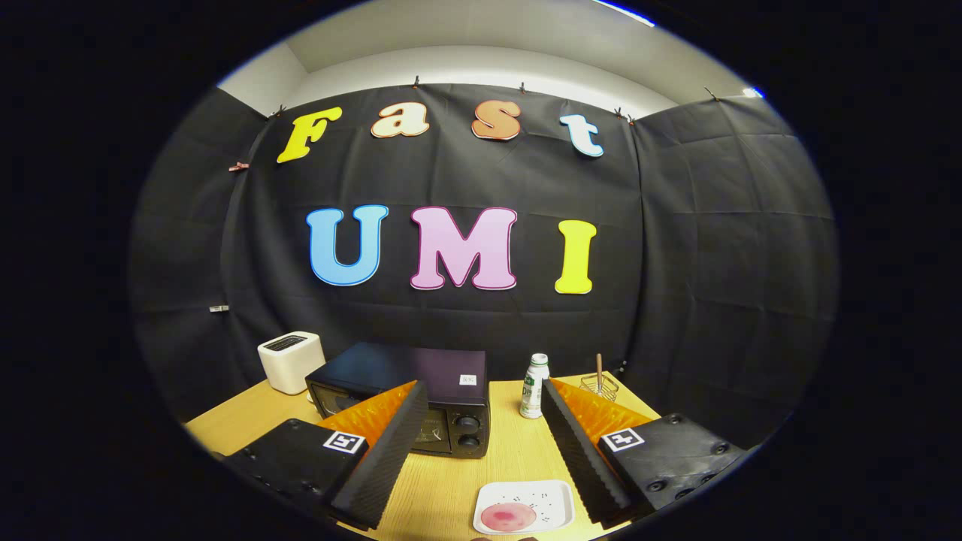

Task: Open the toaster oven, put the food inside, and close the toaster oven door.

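Hovering gripper (pixel 481 409) spread wide | wooden table (pixel 443 481) | toaster oven (pixel 421 394) shut

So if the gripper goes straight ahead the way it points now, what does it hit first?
Probably nothing on the table: the open gripper points between the toaster oven and the bottle, toward the wall cloth. The oven's knob side lies just off that line, though depth is unclear. The plate sits below, between the fingers.

one toaster oven (pixel 428 398), one toaster (pixel 291 362), one bottle (pixel 534 386), one plate (pixel 524 506).

Toaster oven (pixel 421 394) door partly hidden behind a tool (pixel 481 436) finger.
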{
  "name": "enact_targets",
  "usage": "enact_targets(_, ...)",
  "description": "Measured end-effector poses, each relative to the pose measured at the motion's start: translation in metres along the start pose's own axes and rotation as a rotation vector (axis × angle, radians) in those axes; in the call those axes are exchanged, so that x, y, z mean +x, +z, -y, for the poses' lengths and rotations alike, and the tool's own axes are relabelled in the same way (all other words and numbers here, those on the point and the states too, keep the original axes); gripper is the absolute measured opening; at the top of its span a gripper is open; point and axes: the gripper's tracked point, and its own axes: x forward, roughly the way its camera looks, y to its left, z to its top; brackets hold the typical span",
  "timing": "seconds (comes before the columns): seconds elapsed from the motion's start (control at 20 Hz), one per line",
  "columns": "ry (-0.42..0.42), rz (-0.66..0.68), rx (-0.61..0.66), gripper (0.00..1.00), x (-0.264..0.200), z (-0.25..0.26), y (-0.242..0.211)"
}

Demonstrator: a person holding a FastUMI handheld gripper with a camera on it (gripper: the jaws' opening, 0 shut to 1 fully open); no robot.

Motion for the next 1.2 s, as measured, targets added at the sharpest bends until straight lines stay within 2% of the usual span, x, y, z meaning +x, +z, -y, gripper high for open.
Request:
enact_targets(0.35,0.020,0.000,-0.055,0.98,0.006,-0.018,-0.004)
enact_targets(0.5,0.033,-0.009,-0.047,0.98,0.012,-0.033,-0.009)
enact_targets(0.65,0.058,-0.073,-0.017,0.98,0.021,-0.056,-0.022)
enact_targets(0.95,0.086,-0.088,-0.034,0.98,0.051,-0.104,-0.031)
enact_targets(1.2,0.060,-0.143,-0.006,0.98,0.086,-0.132,-0.050)
